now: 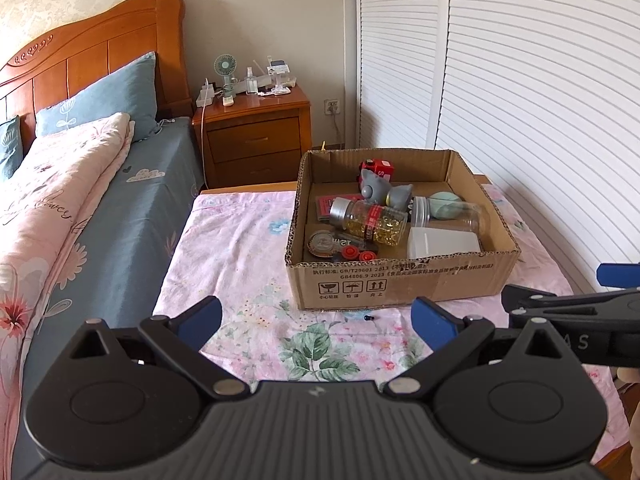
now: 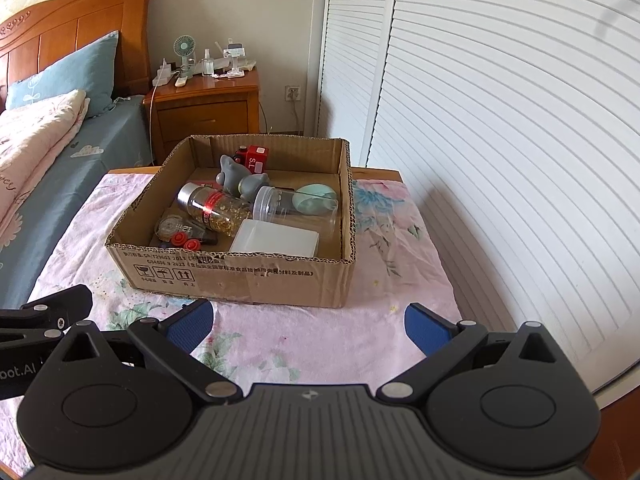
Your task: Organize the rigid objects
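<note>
1. Two grippers hang side by side above the near end of the cloth-covered table (image 2: 280, 332). The left gripper (image 1: 316, 322) has its fingers spread wide with nothing between them, and the right gripper (image 2: 310, 326) is spread the same way, also holding nothing.

2. All the loose things in view lie inside the cardboard box (image 2: 240, 276) toward the far end of the table: a pill bottle (image 2: 214, 210), a clear jar (image 2: 296, 208), a white tub (image 2: 276, 240), a grey toy (image 2: 240, 178), a red toy car (image 2: 254, 158) and a tape measure (image 2: 174, 228). Only a tiny dark speck lies on the cloth outside it.

3. Everything boxed fits both a finished gathering-in and a heap waiting to be sorted out; these views do not settle which, so I name no next move.

4. The pill bottle lies on its side, its long axis running from the far left to the near right of the box, with the silver cap at the far-left end.

5. The clear jar also lies flat, its long axis roughly across the box, with its ribbed cap toward the left and its base toward the right wall.

6. Should either one be handled, I judge it best gripped across the barrel, at right angles to its long axis, near the middle. Both are round and smooth, so they may roll or slip, and they lean on their neighbours.
</note>
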